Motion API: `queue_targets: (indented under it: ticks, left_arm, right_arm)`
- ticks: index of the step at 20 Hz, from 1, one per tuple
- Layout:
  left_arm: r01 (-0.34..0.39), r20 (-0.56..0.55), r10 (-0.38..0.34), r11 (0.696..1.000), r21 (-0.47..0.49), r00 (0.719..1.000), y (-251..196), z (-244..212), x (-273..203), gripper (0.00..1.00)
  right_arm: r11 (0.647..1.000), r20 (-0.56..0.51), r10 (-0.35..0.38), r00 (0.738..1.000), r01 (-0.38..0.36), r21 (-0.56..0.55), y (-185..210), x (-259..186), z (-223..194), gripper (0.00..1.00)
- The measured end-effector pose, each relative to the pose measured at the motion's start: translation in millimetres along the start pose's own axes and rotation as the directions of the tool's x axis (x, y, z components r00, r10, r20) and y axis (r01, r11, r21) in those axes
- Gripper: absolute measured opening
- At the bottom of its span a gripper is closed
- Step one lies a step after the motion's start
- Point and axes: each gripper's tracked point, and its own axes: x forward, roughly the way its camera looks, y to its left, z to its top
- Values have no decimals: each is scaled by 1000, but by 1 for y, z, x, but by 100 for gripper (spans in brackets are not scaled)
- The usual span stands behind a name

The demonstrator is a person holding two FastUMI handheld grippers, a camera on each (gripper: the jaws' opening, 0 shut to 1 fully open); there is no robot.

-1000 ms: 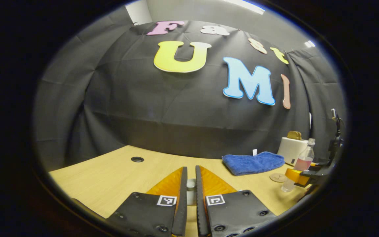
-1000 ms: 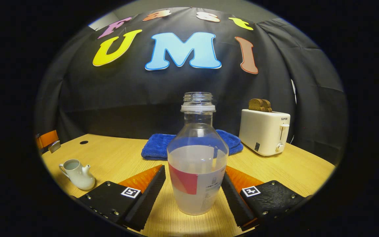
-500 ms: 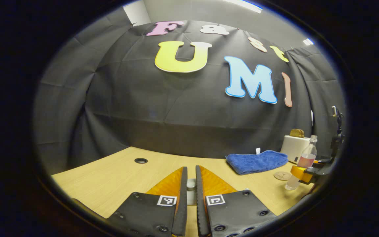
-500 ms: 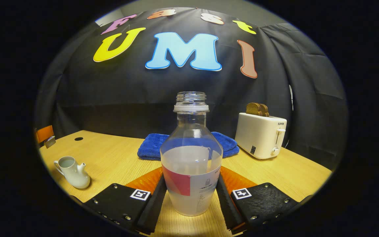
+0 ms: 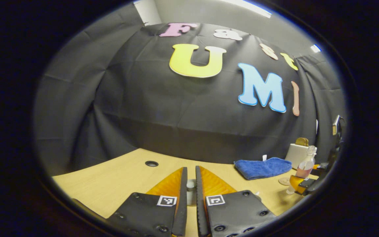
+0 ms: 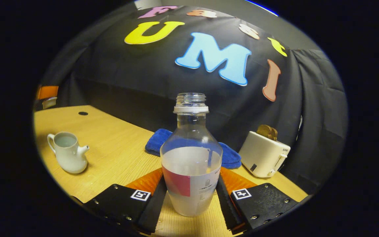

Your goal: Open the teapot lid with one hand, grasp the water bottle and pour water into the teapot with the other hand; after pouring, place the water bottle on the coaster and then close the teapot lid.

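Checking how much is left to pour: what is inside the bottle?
The bottle holds cloudy liquid up to about its shoulder; the neck is empty and uncapped. The label and the right gripper jaws cover parts of the lower body.

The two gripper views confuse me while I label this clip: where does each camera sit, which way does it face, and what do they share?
Left gripper view: rides the left hand-held gripper, facing the booth wall across the table; its fingers pinch a small white lid.
Right gripper view: rides the right hand-held gripper, facing the wall; its fingers clamp the bottle, the open teapot to its left.
Shared: bottle, towel, toaster, table.
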Motion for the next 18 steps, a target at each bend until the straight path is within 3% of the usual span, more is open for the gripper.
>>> queue_targets:
  ticks: [3, 7, 8, 9, 15, 18]
  left_arm:
    - [-9, -15, 8, 999, -52, 1000, 13, -8, 3, 22]
    - [-11, -24, 9, 998, -69, 1000, 20, -16, 8, 18]
    - [-11, -23, 9, 998, -66, 1000, 21, -16, 9, 22]
    - [-9, -23, 7, 998, -66, 1000, 21, -17, 10, 19]
    - [-17, -36, 16, 999, -37, 999, 27, -26, 15, 22]
    - [-15, -41, 14, 1000, -28, 999, 29, -28, 18, 22]
  right_arm:
    - [980, 13, 15, 1000, -13, -198, 13, 0, 3, 75]
    - [919, 45, 35, 998, -15, -394, 25, 2, 6, 75]
    - [902, 53, 43, 998, -16, -431, 28, 0, 7, 75]
    - [884, 60, 52, 997, -18, -467, 34, 1, 9, 75]
    - [766, 110, 114, 987, -17, -643, 62, 1, 30, 75]
    - [684, 131, 127, 983, 8, -730, 69, 1, 39, 75]
